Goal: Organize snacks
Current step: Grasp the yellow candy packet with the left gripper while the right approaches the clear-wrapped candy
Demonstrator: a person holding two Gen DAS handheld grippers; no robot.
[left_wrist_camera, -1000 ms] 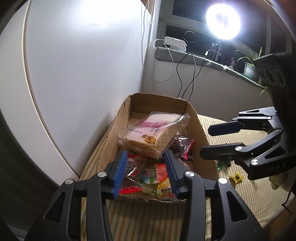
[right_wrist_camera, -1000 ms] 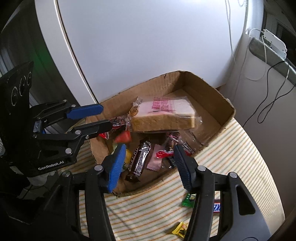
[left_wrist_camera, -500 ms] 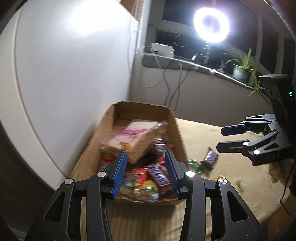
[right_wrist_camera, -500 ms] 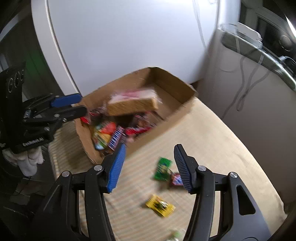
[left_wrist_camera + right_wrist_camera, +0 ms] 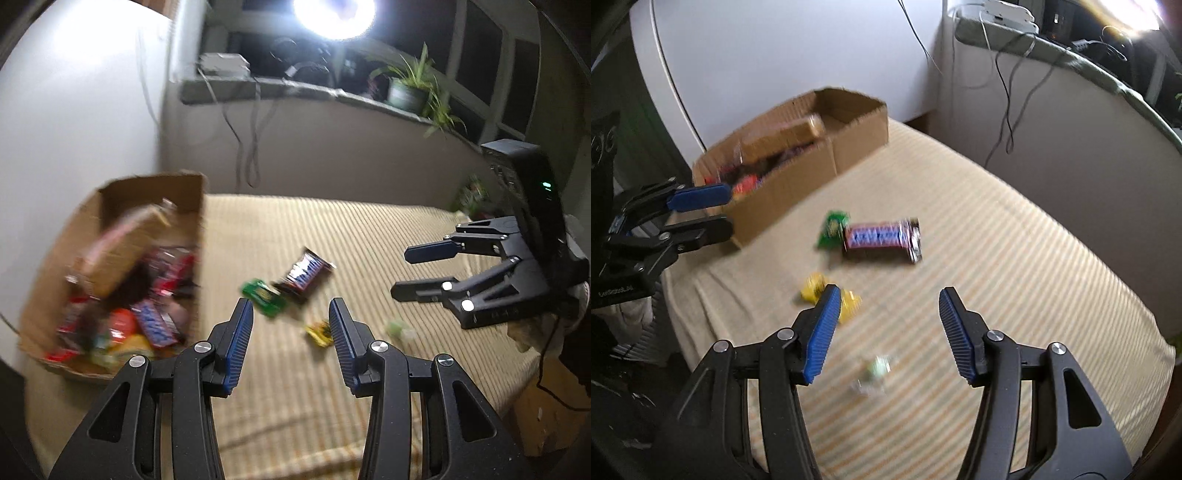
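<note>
A cardboard box (image 5: 110, 199) (image 5: 857, 122) full of snacks, with a wrapped bread loaf (image 5: 783, 136) on top, stands at the table's left. On the striped cloth lie a brown chocolate bar (image 5: 306, 273) (image 5: 881, 238), a green packet (image 5: 264, 295) (image 5: 833, 227), a yellow candy (image 5: 319, 332) (image 5: 812, 290) and a pale green candy (image 5: 399, 328) (image 5: 879, 367). My left gripper (image 5: 291, 317) (image 5: 701, 212) is open and empty, just short of the green packet. My right gripper (image 5: 886, 306) (image 5: 413, 271) is open and empty above the pale candy.
A white rounded panel (image 5: 74, 110) stands behind the box. A sill (image 5: 332, 92) with cables, a power strip, a plant and a bright ring lamp runs along the back. The cloth's right and front edges drop off (image 5: 1160, 354).
Both grippers have swung away from the box toward the loose snacks on the cloth. Both stay open and empty. The snacks have not moved.
</note>
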